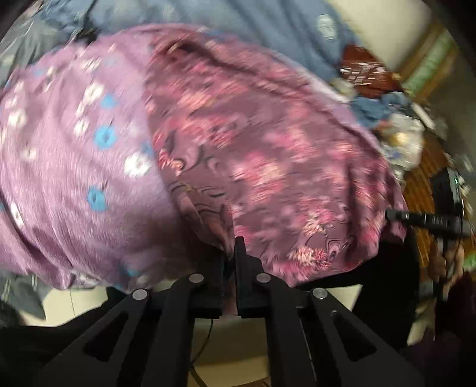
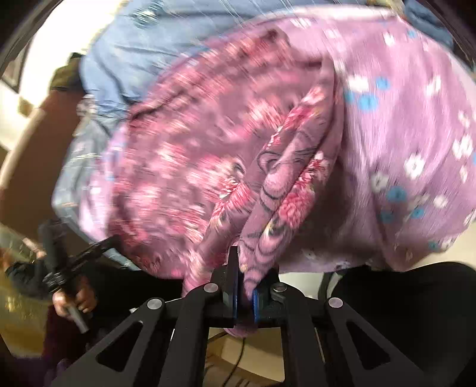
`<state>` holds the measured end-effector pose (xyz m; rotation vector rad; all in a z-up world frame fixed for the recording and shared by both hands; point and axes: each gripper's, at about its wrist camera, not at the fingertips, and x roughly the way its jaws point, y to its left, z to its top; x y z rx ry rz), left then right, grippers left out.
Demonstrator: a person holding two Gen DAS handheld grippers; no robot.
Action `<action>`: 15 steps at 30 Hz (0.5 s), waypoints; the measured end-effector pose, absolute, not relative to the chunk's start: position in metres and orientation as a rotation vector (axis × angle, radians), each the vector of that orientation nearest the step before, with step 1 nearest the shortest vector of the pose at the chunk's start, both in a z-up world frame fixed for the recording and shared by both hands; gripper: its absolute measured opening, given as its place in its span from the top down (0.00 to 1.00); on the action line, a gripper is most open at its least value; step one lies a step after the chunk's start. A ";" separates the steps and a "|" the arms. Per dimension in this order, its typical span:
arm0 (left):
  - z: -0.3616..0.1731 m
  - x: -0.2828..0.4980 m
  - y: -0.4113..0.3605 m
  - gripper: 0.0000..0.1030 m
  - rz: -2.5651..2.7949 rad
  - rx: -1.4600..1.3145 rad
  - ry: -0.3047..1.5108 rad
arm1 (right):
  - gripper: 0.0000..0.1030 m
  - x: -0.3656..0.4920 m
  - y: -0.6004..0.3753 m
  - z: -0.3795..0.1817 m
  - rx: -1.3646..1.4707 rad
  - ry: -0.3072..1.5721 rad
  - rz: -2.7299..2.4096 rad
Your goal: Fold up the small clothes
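Left gripper is clenched on the near hem of a dark-pink floral garment, a thin fold pinched between its black fingers. Right gripper likewise grasps that garment, a thicker bunched ridge of cloth squeezed between its blue-faced pads and spilling out beneath them. The fabric is thin, soft and creased, printed with pink blossoms and dark swirling lines.

It lies over a lilac cloth with white and blue flower dots, a fuzzier, more matte weave, which spreads wide to one side. Beyond both sits blue quilted bedding. Both views are smeared by motion blur, so fine seams cannot be made out.

At the near edge the garment's hem hangs free over a dark surface, with pale floor showing below it.

Only the left wrist view shows the other gripper's tip at the garment's far corner and a cluttered pile past it. Only the right wrist view shows a hand wrapped round the other gripper's handle.
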<state>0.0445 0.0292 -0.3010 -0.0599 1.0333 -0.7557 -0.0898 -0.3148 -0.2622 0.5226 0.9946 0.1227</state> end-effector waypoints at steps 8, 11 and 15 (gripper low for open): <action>-0.239 0.062 0.046 0.97 -0.883 -0.253 0.965 | 0.95 -0.101 -0.340 -0.182 0.634 0.755 0.298; -0.223 0.076 0.054 0.97 -0.887 -0.299 0.950 | 0.95 -0.086 -0.346 -0.171 0.661 0.710 0.309; -0.201 0.112 0.062 0.97 -0.863 -0.382 0.936 | 0.95 -0.050 -0.360 -0.158 0.712 0.654 0.306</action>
